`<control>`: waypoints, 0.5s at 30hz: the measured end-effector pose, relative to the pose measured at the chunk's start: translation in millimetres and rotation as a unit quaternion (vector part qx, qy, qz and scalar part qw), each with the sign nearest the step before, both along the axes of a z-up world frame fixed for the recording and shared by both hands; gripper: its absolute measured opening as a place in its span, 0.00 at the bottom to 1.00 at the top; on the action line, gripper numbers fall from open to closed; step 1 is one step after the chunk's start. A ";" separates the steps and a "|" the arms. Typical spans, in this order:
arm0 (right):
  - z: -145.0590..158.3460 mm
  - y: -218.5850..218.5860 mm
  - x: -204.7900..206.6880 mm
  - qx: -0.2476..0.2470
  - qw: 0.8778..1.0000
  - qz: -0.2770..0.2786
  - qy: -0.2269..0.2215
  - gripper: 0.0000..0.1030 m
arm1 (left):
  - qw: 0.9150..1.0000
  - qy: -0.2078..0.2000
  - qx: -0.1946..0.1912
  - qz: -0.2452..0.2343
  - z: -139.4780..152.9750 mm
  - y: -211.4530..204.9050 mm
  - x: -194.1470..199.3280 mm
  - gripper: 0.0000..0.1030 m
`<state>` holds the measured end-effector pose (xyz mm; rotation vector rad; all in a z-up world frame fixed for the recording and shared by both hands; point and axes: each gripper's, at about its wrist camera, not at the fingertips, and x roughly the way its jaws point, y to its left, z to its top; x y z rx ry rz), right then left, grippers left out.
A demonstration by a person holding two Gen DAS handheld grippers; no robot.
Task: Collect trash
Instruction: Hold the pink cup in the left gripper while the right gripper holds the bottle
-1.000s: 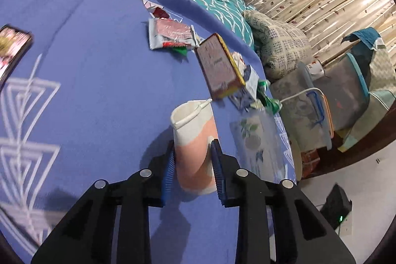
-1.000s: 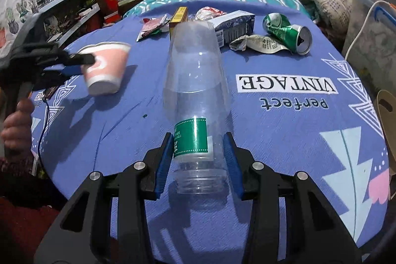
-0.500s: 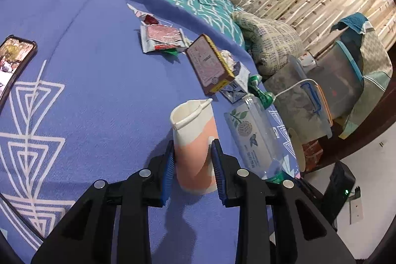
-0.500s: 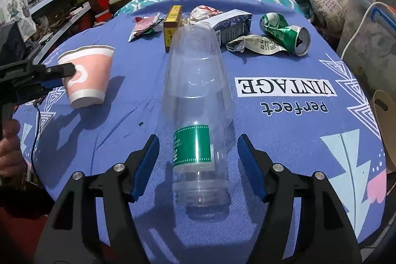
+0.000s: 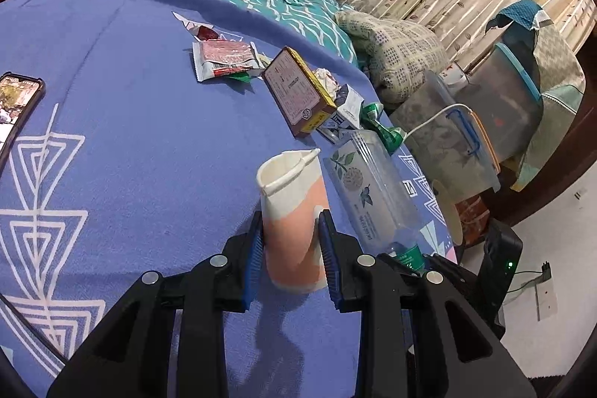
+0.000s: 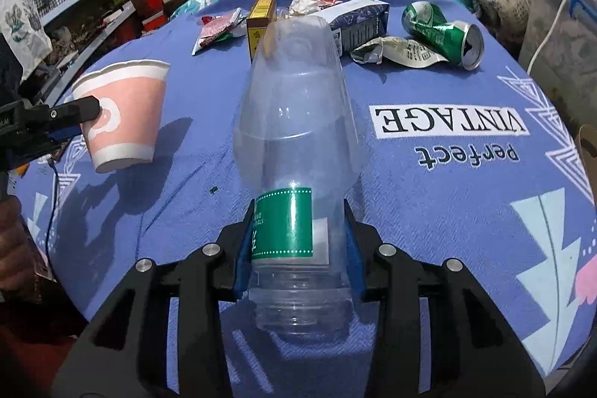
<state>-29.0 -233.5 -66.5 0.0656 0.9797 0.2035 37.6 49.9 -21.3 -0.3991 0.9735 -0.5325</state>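
With 2 grippers we collect trash off the blue tablecloth (image 6: 447,211): our left gripper (image 5: 291,248) clenches a pink paper cup (image 5: 293,211), our right gripper (image 6: 296,245), jaws just closing, grips an upside-down clear plastic bottle (image 6: 296,137), more litter at 12 o'clock.
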 end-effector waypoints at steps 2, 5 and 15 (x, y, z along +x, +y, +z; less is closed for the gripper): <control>1.6 -2.1 -2.5 0.013 1.000 0.003 0.003 0.41 | 1.000 -0.003 0.000 -0.002 1.8 -1.5 -1.0 0.26; 4.0 -8.7 -7.6 0.052 0.999 0.003 0.008 0.41 | 1.000 -0.006 -0.002 -0.005 3.9 -2.5 -2.7 0.26; 5.8 -32.7 -11.8 0.150 0.988 -0.023 0.030 0.41 | 1.000 -0.008 0.000 -0.015 5.5 -9.6 -5.1 0.27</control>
